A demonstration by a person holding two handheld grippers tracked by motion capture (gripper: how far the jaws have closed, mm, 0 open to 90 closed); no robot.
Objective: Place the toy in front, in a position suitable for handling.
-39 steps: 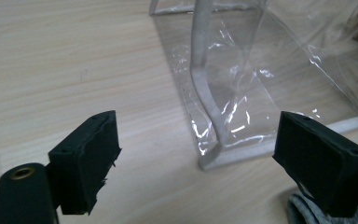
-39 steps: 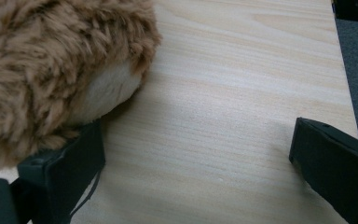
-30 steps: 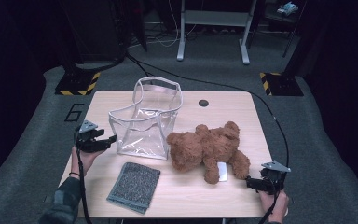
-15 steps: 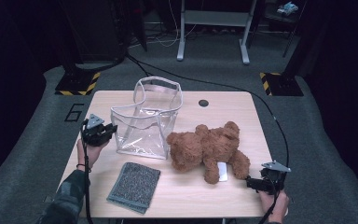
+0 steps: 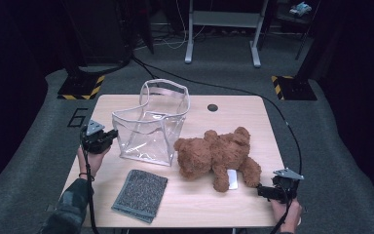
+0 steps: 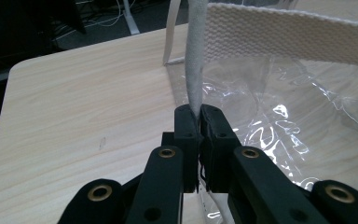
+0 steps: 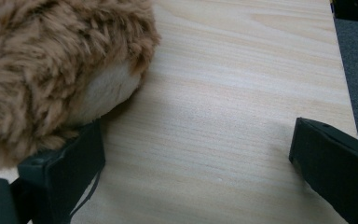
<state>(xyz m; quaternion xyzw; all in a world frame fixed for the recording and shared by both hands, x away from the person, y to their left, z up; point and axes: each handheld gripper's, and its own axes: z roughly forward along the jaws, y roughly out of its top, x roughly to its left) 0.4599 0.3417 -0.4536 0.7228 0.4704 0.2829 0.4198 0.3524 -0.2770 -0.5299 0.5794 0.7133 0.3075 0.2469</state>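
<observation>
One clear bag point(image 5: 151, 127) stands at the desk's point(image 5: 233, 105) ten o'clock, its white-edged rim pinched by the left gripper point(image 6: 199, 113), whose fingers have just been closing. A hard tug could tip it. One teddy bear point(image 5: 217, 156) lies at four o'clock beside the right gripper point(image 5: 263, 191), fingers spread; one grey cloth point(image 5: 140, 195) at seven.
</observation>
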